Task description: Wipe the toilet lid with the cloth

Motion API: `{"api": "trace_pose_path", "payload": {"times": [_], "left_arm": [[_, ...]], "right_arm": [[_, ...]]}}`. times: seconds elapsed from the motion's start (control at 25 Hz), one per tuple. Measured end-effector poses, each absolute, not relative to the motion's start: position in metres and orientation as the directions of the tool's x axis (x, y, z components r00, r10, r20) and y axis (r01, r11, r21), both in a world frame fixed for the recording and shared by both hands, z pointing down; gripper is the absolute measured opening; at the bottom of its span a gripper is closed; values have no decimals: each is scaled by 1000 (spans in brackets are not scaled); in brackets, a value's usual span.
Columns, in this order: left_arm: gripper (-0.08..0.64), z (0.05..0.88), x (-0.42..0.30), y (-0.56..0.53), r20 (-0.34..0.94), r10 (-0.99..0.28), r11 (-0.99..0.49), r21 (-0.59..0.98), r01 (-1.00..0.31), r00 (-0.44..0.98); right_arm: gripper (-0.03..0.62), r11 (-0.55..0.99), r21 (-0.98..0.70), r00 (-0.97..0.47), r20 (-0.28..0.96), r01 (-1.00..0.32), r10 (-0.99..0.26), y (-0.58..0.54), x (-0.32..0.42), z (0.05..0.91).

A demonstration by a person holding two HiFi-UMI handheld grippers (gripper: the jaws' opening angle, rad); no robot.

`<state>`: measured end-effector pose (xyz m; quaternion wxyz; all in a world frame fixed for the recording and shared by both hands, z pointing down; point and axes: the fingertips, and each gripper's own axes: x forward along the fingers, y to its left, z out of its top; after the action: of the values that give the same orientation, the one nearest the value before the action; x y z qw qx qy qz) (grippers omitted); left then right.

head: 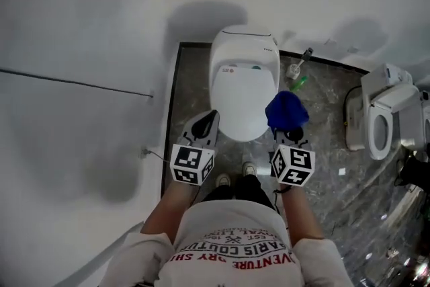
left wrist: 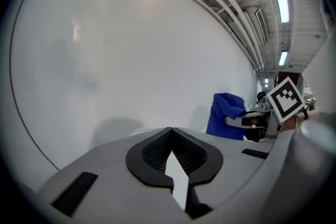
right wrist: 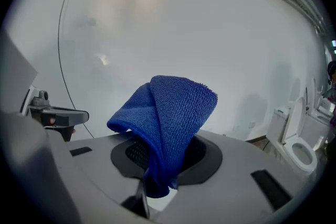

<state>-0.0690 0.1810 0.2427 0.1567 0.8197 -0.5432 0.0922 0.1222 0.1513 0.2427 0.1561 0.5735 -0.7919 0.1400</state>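
- Shut tight on the blue cloth (right wrist: pixel 169 113): the right gripper (right wrist: pixel 159 178), pinching a lower fold, with the rest bunched upward and flopping over the jaws.
- Probably gripped that way to leave a loose pad of fabric free for the wiping, rather than a thin edge.
- Held just off the right side of the toilet lid (head: pixel 243 87), above the dark floor (head: pixel 322 165), and not touching the lid.
- Pointed more at the white wall (head: pixel 80 77) than down at the lid, so seemingly a carrying pose and not yet a wiping one.
- Closed to a point, tips together and nothing between them: the left gripper (head: pixel 209 119), with only a thin sliver of wall showing lower down between the pads in its own view.
- Parked just beside the lid's front left edge; touching or not, impossible to tell from above.
- Likely placed there to stay out of the cloth's path while remaining near enough to steady something.
- Lid down over the bowl, its whole white top exposed; wiping judged not yet begun.
- Next move, as a judgement: tipping the right gripper downward and across, pressing the bunched part flat on the lid.
- Possible trouble: a narrow pinch, so some chance of the cloth dragging out under friction.
- Well apart on the right, a second toilet (head: pixel 383 121); near the base, a green bottle (head: pixel 299 83).
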Motion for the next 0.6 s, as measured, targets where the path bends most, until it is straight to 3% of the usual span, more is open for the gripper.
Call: {"api": "trace_pose_path", "payload": {"times": [0.16,0.36,0.6], "left_arm": [[6,184,-85,183,241,-896,-350,134,-927,373],[6,106,-105,200,20,-920,-383,170,-908,391],[6,91,-116,220,12,-926,-376,89,-922,378]], "right_arm": [[87,283,-17,-274,313,-959,-909,163,124,182],[87,294,10,-286,201,-956,-937,186,115,138],[87,315,36,-306,160,-948,-939,205,108,125]]}}
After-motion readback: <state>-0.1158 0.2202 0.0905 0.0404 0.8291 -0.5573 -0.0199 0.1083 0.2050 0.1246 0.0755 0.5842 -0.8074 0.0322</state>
